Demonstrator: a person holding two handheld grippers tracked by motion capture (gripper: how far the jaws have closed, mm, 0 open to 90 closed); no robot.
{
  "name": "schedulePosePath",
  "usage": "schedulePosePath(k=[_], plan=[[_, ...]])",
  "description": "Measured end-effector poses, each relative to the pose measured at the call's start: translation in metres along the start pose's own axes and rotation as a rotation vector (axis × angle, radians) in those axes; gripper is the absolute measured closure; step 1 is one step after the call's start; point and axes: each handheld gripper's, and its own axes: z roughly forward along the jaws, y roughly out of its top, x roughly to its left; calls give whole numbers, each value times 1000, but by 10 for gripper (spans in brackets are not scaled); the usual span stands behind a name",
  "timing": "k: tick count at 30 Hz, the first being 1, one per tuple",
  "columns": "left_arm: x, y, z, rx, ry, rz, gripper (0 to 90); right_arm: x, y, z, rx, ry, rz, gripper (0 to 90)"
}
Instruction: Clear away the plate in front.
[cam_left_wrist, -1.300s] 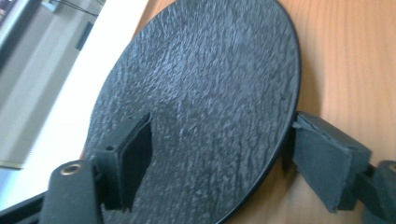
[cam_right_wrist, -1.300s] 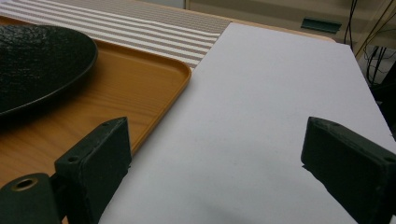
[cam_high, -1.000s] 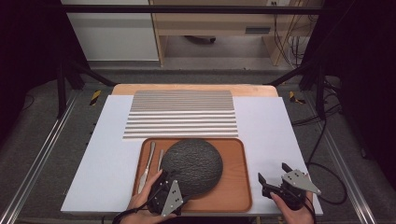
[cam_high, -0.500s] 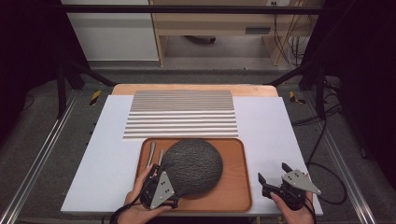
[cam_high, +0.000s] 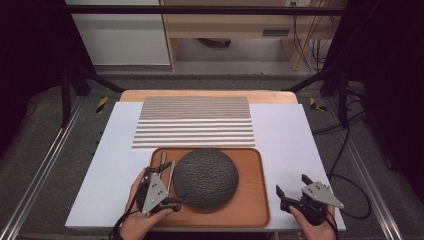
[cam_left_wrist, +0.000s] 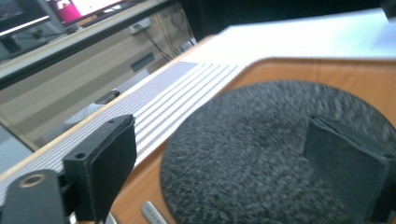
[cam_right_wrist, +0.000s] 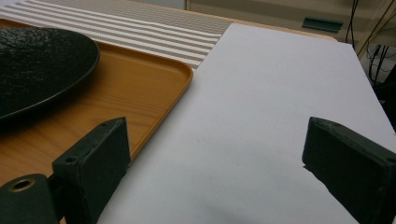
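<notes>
Wooden tray (cam_high: 250, 200) cutlery (cam_high: 167, 167) sits half-hidden beneath left gripper (cam_high: 167, 192), fingers wide, just opening, empty.

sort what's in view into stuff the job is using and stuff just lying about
In use:
- round dark grey textured plate
- rectangular orange-brown wooden tray
- slim metal cutlery pieces beside the plate
- left hand-held gripper, open

Lying about:
- grey-and-white striped placemat
- white table sheet

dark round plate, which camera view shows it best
The high view: the whole dark round plate shows there, lying on the wooden tray. The left gripper view gives a blurred close-up of most of its textured face. The right gripper view catches one edge of it.
</notes>
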Motion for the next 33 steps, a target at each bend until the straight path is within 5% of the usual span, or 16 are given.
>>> schedulePosePath(k=[2,19,33], plan=[[6,-2,-1,-10,3,-39,86,0,0,0,0,-1,-2,75],[49,-13,-22,-68,155,-142,51,-1,1,-2,-14,8,8,50],[69,-22,-33,-104,193,-228,48,-1,1,-3,-19,15,1,53]])
